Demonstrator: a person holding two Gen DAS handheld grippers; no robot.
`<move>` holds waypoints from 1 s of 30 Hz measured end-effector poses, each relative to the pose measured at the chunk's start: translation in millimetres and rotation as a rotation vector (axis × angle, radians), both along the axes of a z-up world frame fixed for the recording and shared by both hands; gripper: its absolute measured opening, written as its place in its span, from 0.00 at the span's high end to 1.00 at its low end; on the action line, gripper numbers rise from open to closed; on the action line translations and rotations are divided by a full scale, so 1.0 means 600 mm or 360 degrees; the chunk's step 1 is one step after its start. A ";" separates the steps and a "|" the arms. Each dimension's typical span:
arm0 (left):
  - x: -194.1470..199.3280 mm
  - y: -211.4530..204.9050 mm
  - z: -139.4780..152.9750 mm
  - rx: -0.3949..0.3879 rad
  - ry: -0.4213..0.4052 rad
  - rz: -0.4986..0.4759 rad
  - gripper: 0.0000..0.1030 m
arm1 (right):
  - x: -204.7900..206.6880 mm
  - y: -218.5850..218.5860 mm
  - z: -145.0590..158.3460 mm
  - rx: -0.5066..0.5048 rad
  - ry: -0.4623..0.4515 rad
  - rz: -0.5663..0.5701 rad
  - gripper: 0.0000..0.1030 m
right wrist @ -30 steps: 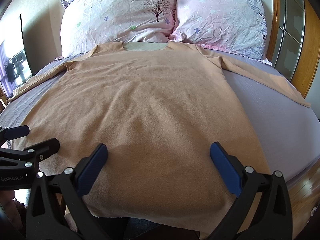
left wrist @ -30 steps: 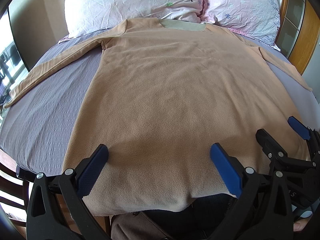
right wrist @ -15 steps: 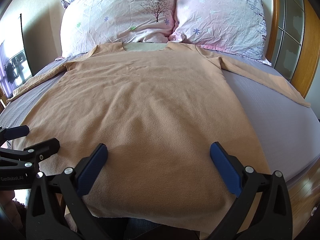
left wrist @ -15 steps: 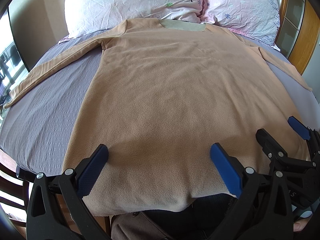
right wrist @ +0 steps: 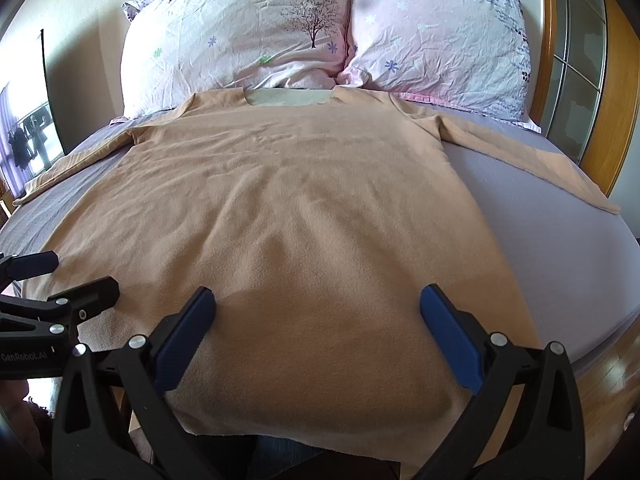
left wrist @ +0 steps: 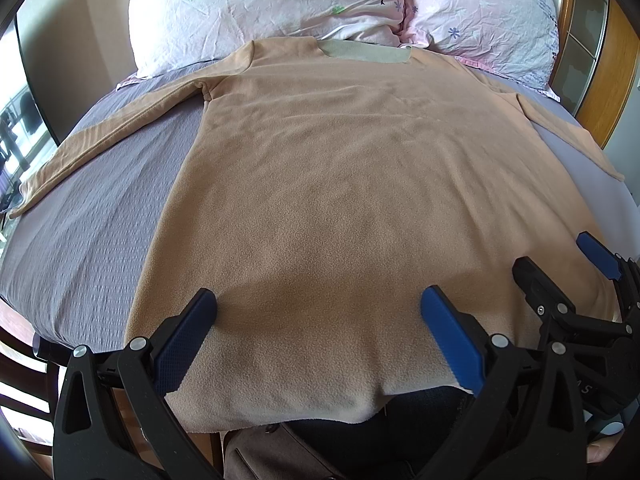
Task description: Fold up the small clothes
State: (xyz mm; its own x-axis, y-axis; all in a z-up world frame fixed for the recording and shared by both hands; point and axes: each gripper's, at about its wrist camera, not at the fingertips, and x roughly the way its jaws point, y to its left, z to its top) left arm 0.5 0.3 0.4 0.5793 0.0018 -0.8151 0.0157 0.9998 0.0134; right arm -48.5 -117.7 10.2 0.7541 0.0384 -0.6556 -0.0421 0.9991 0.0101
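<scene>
Folding not begun: the shirt [left wrist: 360, 208] lies flat on the bed [left wrist: 92, 220]. Both tongs, left [left wrist: 318, 336] and right [right wrist: 318, 334], gape wide, empty, over the six-o'clock hem; next, pinch it.

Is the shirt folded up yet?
No, spread out. The shirt lies flat on the bed, both sleeves stretched sideways, neck by the pillows.

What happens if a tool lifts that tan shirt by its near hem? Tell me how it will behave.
The tan shirt looks like soft fleece lying limp with shallow wrinkles, so it will likely sag and drape rather than hold shape. Its long sleeves lie spread out on the bed sheet and would probably trail behind. The fuzzy surface suggests good grip, little slipping.
</scene>
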 end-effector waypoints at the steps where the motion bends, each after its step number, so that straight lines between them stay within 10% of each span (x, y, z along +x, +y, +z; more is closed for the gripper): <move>1: 0.000 0.000 0.000 0.0001 -0.0001 0.0001 0.01 | 0.001 0.000 0.000 0.0000 -0.0007 0.0005 0.02; 7: 0.006 -0.001 0.005 0.0013 -0.0024 -0.0017 0.01 | 0.015 -0.042 0.016 0.0137 -0.0014 0.0160 0.02; 12: 0.014 0.018 0.018 -0.0146 -0.0072 -0.0085 0.01 | 0.055 -0.275 0.099 0.0540 -0.0185 -0.0337 0.02; 18: 0.045 0.078 0.061 -0.0538 -0.0446 -0.0114 0.01 | 0.139 -0.604 0.103 0.0749 -0.0041 -0.1294 0.44; 25: 0.095 0.130 0.073 -0.0763 -0.0579 -0.0116 0.01 | 0.207 -0.742 0.030 0.1127 0.0121 -0.1532 0.66; 28: 0.117 0.163 0.073 -0.0881 -0.0588 -0.0089 0.01 | 0.223 -0.752 0.021 0.1100 0.0084 -0.1570 0.95; 30: 0.114 0.188 0.075 -0.0932 -0.0597 -0.0055 0.01 | 0.231 -0.761 0.014 0.1107 0.0079 -0.1568 0.96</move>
State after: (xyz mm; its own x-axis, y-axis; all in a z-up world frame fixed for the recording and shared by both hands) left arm 69.1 113.3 45.1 0.8138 -0.4003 -0.4213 0.1471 0.8432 -0.5171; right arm 89.9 -574.0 18.3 0.6329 -0.1827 -0.7524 0.7508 0.3824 0.5387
